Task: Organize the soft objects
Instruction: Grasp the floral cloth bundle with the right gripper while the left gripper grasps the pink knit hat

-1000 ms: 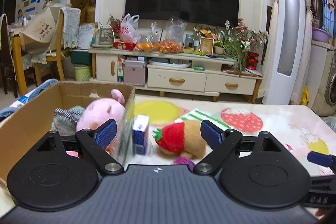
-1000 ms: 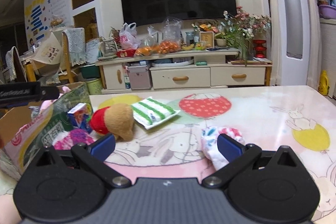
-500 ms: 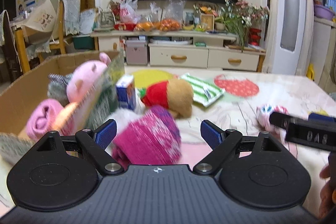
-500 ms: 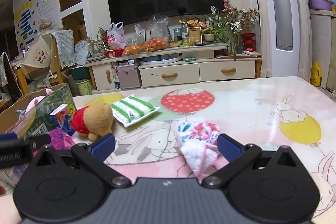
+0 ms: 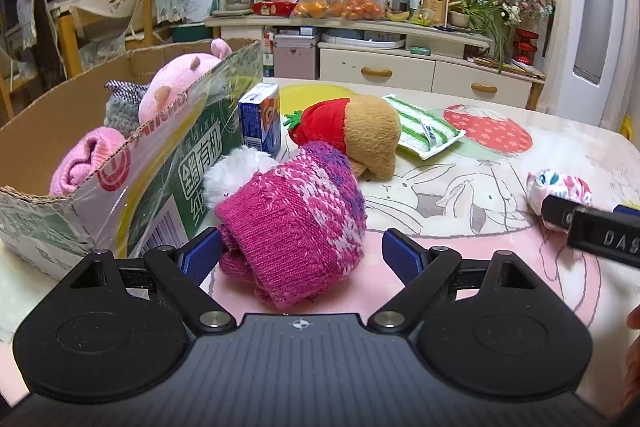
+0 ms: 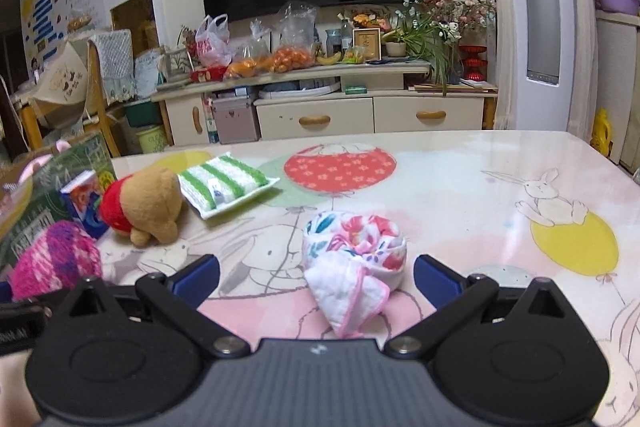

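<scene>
A magenta knit hat [image 5: 294,219] with a white pompom lies on the table between the fingers of my open left gripper [image 5: 302,257]; its left side touches the left pad. A rolled floral cloth [image 6: 354,255] sits between the fingers of my open right gripper [image 6: 316,277], apart from both pads. A brown bear plush in a red strawberry hood [image 5: 352,133] lies beyond the hat. A green striped towel [image 5: 424,133] rests behind it. The cardboard box [image 5: 132,163] at the left holds a pink pig plush [image 5: 176,79], a pink roll and a grey knit item.
A small blue carton [image 5: 260,123] stands against the box's right side. The table [image 6: 460,195] has a cartoon-print cover and runs open to the right. A TV cabinet [image 6: 320,107] with bags of fruit stands beyond the table's far edge.
My left gripper dropped from above the box to table level around the magenta hat. My right gripper moved forward so the floral cloth now lies between its fingers.
</scene>
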A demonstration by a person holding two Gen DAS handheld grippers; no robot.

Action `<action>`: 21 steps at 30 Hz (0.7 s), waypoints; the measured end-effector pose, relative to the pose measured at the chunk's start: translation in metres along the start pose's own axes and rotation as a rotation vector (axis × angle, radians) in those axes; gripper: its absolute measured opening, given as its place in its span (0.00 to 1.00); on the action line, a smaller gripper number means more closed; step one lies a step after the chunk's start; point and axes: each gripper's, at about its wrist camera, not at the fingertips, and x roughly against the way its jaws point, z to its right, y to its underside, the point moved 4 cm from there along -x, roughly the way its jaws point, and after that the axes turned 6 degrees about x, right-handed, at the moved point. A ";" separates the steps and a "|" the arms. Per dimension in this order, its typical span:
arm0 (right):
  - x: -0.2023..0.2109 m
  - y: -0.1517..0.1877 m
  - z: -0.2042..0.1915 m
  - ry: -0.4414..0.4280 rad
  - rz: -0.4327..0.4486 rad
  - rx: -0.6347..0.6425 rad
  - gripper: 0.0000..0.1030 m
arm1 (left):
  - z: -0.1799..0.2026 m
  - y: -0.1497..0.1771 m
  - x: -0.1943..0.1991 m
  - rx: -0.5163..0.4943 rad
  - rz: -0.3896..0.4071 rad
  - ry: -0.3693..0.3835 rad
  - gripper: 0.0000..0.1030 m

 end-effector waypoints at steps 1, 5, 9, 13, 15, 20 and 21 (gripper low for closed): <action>-0.003 0.000 0.000 -0.002 -0.005 0.008 0.99 | 0.000 -0.001 -0.002 0.010 -0.010 -0.004 1.00; -0.015 0.001 -0.001 -0.001 -0.020 0.034 0.99 | -0.005 -0.008 -0.013 0.077 -0.043 0.000 1.00; -0.023 -0.002 0.000 -0.011 -0.027 0.035 0.99 | -0.007 -0.014 -0.022 0.110 -0.066 -0.004 1.00; -0.029 -0.006 -0.001 -0.016 -0.027 0.046 0.99 | -0.008 -0.019 -0.026 0.134 -0.075 -0.005 1.00; -0.031 -0.008 -0.001 -0.013 -0.027 0.053 0.99 | -0.011 -0.019 -0.027 0.138 -0.077 -0.004 1.00; -0.036 -0.009 -0.002 -0.010 -0.031 0.075 0.99 | -0.007 -0.017 -0.030 0.128 -0.085 -0.008 1.00; -0.037 -0.010 -0.002 -0.010 -0.032 0.078 0.99 | -0.007 -0.017 -0.030 0.126 -0.085 -0.008 1.00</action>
